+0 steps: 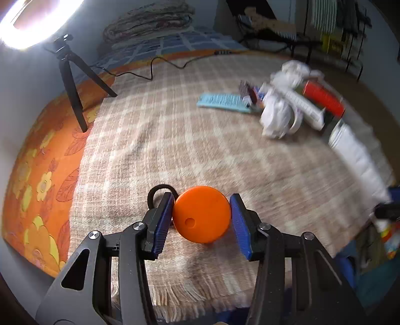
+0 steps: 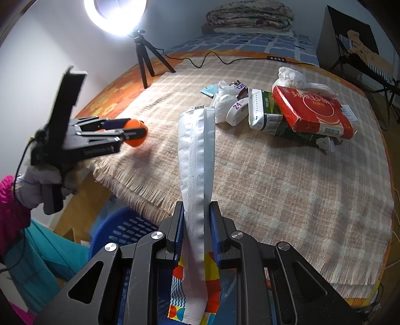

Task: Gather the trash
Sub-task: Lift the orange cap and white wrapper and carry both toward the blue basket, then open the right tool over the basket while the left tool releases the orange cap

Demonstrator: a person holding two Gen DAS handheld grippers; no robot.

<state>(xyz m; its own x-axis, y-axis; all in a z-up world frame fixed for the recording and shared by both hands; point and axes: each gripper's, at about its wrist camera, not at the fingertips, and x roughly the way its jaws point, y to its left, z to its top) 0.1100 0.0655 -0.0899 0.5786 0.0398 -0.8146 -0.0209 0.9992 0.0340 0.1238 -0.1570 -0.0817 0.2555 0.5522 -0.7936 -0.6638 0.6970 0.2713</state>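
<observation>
My left gripper is shut on a round orange lid and holds it above the near edge of the checked blanket; it also shows in the right wrist view. My right gripper is shut on a long white padded wrapper that stands up between its pads and hangs down below. A heap of trash lies at the far right: a red box, a green-and-white box, crumpled white bags, a light blue pack.
A blue basket stands on the floor below the bed's edge. A black tripod with a ring light and its cable stand at the far left. Folded blankets lie at the back. A black hair band lies by the left gripper.
</observation>
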